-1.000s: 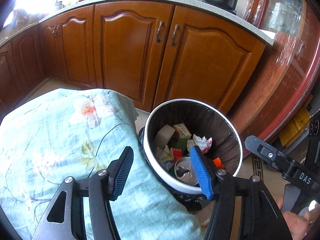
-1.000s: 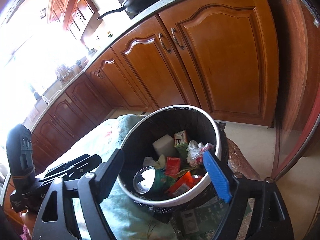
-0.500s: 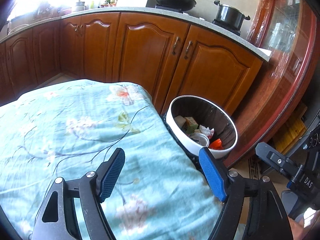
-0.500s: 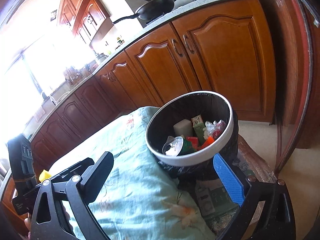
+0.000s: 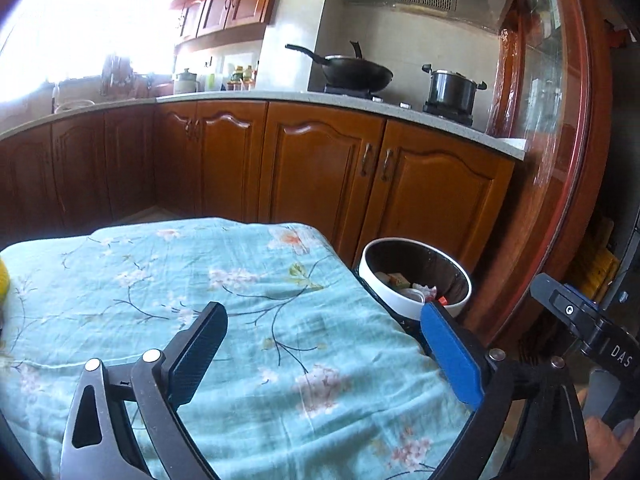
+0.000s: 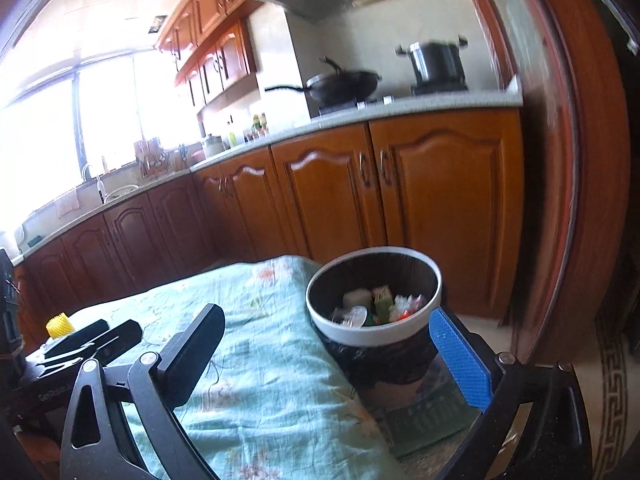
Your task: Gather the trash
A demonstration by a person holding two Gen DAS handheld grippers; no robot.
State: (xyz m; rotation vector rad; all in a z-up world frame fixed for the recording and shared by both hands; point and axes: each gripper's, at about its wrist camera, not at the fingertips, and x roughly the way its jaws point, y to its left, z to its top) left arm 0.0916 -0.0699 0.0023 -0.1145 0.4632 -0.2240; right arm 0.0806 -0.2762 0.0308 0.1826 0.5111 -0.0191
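A white-rimmed trash bin [image 5: 376, 286] with a dark liner stands beside the table's right end; it also shows in the right wrist view [image 6: 362, 330]. Several pieces of trash [image 6: 376, 306] lie inside it. My left gripper [image 5: 324, 356] is open and empty above the teal floral tablecloth [image 5: 200, 280], well back from the bin. My right gripper [image 6: 332, 356] is open and empty, above the cloth's edge [image 6: 260, 380] near the bin. A yellow foam net [image 6: 60, 324] sits at the table's far left, beside the left gripper's body [image 6: 80, 344].
Wooden kitchen cabinets [image 5: 320, 176] run behind the table and bin. A wok [image 5: 352, 72] and a pot [image 5: 452, 88] stand on the counter. A glass-fronted wooden frame [image 5: 560, 160] rises at the right. A patterned box or mat [image 6: 420, 412] lies under the bin.
Both grippers have pulled back and up from the bin, which now looks smaller and farther. More of the tablecloth and the counter has come into view. Both stay open and empty.
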